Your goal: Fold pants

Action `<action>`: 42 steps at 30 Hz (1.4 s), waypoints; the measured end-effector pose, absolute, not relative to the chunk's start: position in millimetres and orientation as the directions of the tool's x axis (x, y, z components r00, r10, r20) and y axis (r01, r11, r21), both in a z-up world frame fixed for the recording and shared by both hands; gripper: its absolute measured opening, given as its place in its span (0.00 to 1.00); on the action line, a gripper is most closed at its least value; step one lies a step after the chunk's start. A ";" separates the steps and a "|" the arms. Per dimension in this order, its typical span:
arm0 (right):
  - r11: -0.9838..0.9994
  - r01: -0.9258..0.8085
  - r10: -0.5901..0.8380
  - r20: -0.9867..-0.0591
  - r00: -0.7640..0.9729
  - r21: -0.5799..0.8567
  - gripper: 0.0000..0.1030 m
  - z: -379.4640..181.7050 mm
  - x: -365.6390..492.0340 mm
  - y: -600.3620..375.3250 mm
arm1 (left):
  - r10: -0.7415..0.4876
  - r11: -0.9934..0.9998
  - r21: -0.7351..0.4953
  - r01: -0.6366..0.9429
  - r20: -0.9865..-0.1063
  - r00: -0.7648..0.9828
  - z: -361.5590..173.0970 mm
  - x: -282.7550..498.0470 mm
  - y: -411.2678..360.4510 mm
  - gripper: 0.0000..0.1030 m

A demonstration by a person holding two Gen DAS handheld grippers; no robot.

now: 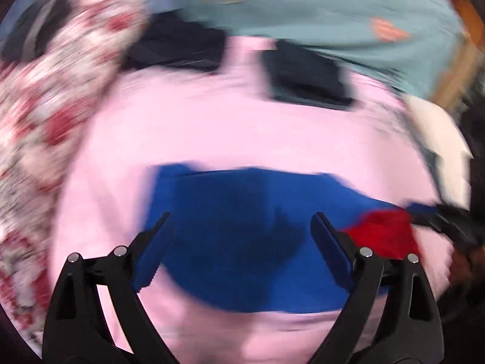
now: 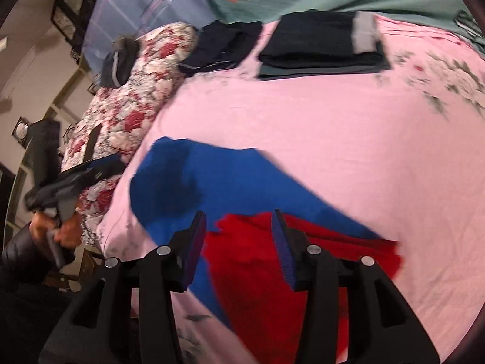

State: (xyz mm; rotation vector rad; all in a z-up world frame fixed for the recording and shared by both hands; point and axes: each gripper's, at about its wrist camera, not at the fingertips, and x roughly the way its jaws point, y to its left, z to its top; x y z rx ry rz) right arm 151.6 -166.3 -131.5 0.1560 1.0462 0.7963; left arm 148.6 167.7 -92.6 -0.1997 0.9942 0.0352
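I saw both claws gaping and empty: my left claw (image 1: 239,227) above the blue-and-red pants (image 2: 230,188), my right claw (image 2: 239,227) over their red part, pants at six o'clock on the pink bed (image 2: 318,121).

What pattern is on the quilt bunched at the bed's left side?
Red roses on white, quilted. The quilt shows best in the right wrist view.

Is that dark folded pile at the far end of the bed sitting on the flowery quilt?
No, the folded dark pile lies on the pink sheet, to the right of the flowered quilt.
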 end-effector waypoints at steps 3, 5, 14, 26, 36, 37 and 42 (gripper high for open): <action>0.707 -0.546 0.639 -0.736 0.221 0.450 0.44 -134.7 144.1 -121.7 | -0.046 0.963 -0.172 -0.208 -0.864 0.501 -115.7 156.0 220.5 0.89; 0.727 -0.550 0.600 -0.771 0.214 0.412 0.44 -138.2 141.8 -96.7 | -0.082 0.955 -0.207 -0.213 -0.873 0.480 -129.2 162.5 243.4 0.89; 0.800 -0.514 0.464 -0.862 0.202 0.310 0.44 -150.4 130.5 -52.6 | -0.234 0.957 -0.282 -0.073 -0.892 0.386 -168.8 185.7 236.1 0.90; 0.850 -0.448 0.406 -0.886 0.225 0.276 0.44 -153.5 122.7 -40.1 | -0.319 0.948 -0.304 0.096 -0.885 0.339 -182.6 201.7 233.2 0.90; 0.873 -0.405 0.380 -0.901 0.211 0.273 0.44 -160.8 114.2 -44.3 | -0.336 0.942 -0.302 0.148 -0.868 0.365 -172.1 197.8 233.4 0.55; 0.872 -0.406 0.381 -0.901 0.208 0.275 0.44 -161.6 113.4 -44.2 | -0.343 0.939 -0.310 0.147 -0.862 0.372 -170.0 196.1 234.0 0.53; 0.864 -0.428 0.380 -0.901 0.210 0.265 0.44 -161.1 111.7 -40.1 | -0.364 0.931 -0.335 0.144 -0.834 0.414 -155.9 187.8 233.7 0.41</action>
